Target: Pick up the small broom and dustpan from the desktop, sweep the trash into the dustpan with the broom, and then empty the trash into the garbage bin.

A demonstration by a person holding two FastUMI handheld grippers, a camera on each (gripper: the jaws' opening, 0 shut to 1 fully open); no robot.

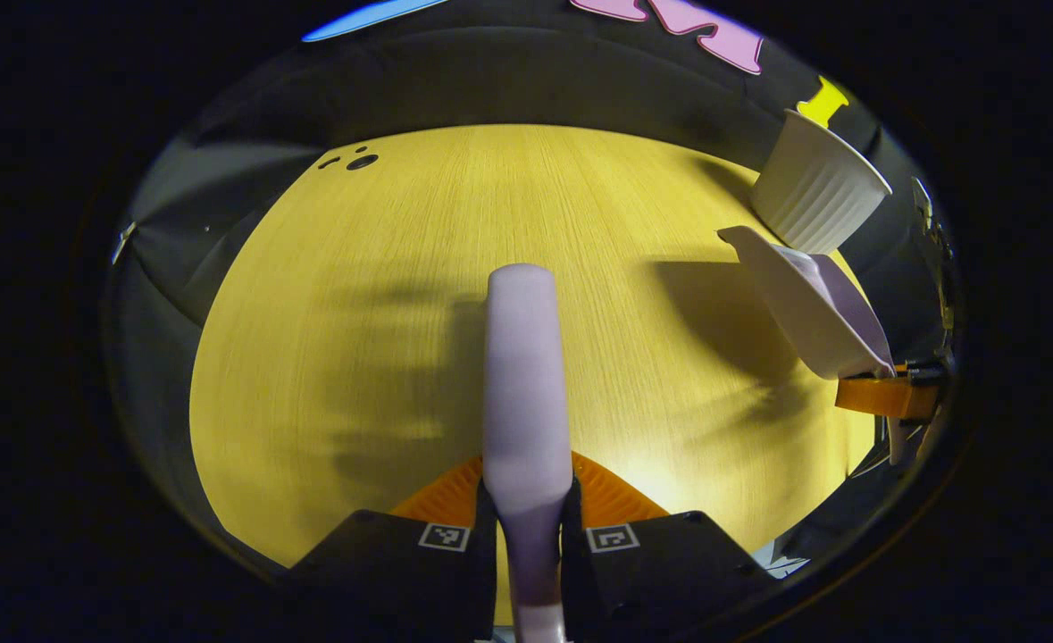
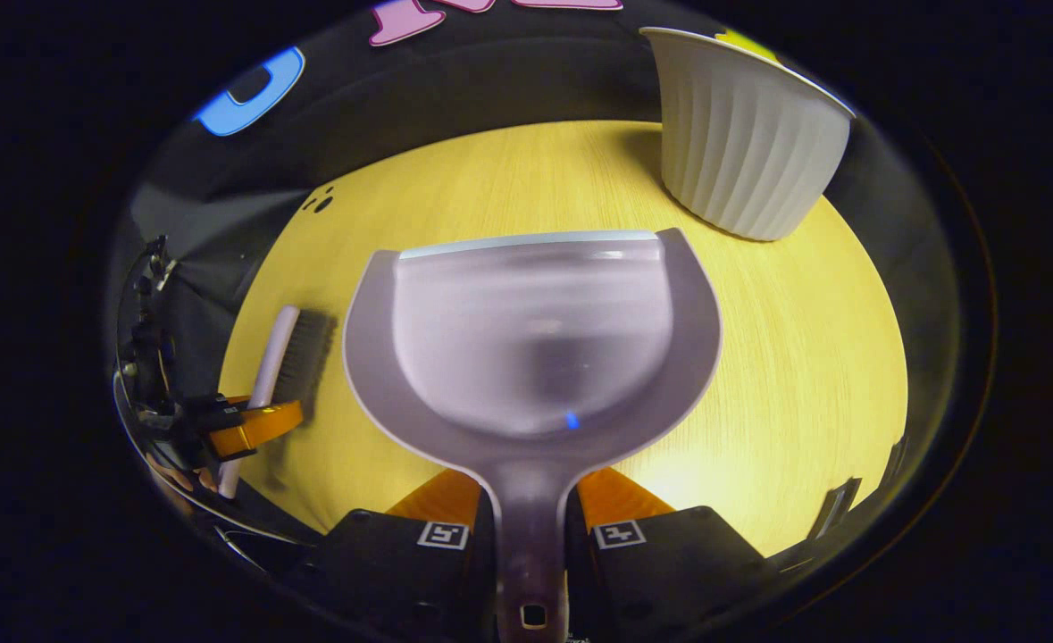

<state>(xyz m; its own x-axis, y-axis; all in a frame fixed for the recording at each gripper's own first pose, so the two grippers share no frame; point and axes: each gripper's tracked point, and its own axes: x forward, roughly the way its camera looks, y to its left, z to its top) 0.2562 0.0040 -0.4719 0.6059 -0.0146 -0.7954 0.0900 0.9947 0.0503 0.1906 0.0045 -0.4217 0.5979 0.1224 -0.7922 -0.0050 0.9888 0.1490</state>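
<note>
In the left gripper view, my left gripper [image 1: 526,489] is shut on the small broom [image 1: 522,375], whose pale lilac back runs straight ahead above the yellow desktop [image 1: 401,295]. In the right gripper view, my right gripper [image 2: 526,493] is shut on the handle of the lilac dustpan [image 2: 535,339], whose mouth faces away from me. A tiny blue speck [image 2: 571,420] lies in the pan. The white ribbed garbage bin [image 2: 745,134] stands just beyond the pan, to the right. The dustpan [image 1: 803,304] hangs tilted above the table near the bin [image 1: 816,183]. The broom [image 2: 289,353] and left gripper [image 2: 254,429] show at far left.
Dark round holes [image 1: 361,161] mark the desktop's far left corner. The black cloth wall [image 1: 526,80] closes in behind the table. Shadows of the tools fall across the middle of the wood.
</note>
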